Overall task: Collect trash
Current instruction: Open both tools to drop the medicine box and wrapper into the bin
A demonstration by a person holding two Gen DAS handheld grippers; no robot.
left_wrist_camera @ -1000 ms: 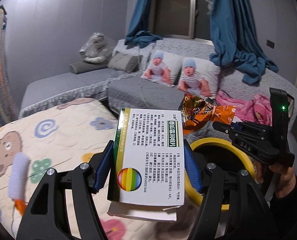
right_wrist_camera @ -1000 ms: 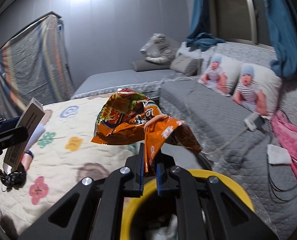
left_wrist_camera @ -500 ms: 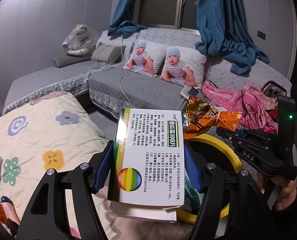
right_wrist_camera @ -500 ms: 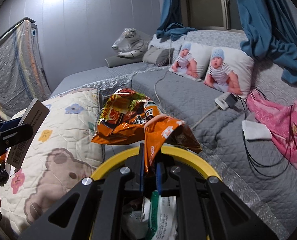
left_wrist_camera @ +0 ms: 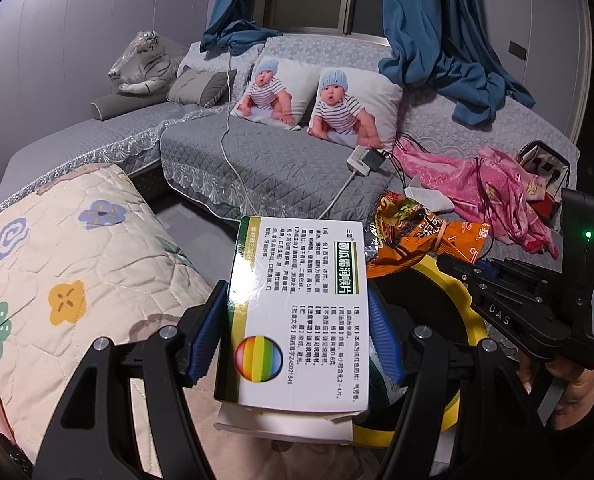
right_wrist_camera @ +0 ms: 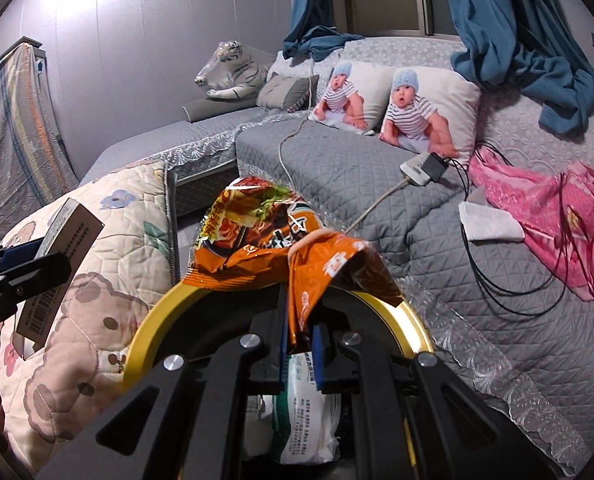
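The bin (right_wrist_camera: 149, 332) is round, with a glossy yellow rim and a dark inside; a white and green plastic packet (right_wrist_camera: 305, 412) lies in it. The left gripper (left_wrist_camera: 293, 344) clamps a flat cardboard box (left_wrist_camera: 297, 312) between its blue pads, the white printed face up, a rainbow disc near its lower edge. The box hangs over the bin's left edge, where the bin meets the quilt (left_wrist_camera: 57, 280): cream, stitched, with flower and bear shapes. The right gripper (right_wrist_camera: 299, 344) is pinched nearly closed on a thin fold of an orange wrapper (right_wrist_camera: 265, 248), crinkled foil that bunches up above the bin's far rim. Beyond the bin stretches a grey quilted sofa (right_wrist_camera: 337, 176) with lace edging. A limp pink cloth (right_wrist_camera: 557, 216) lies on it, right of the bin.
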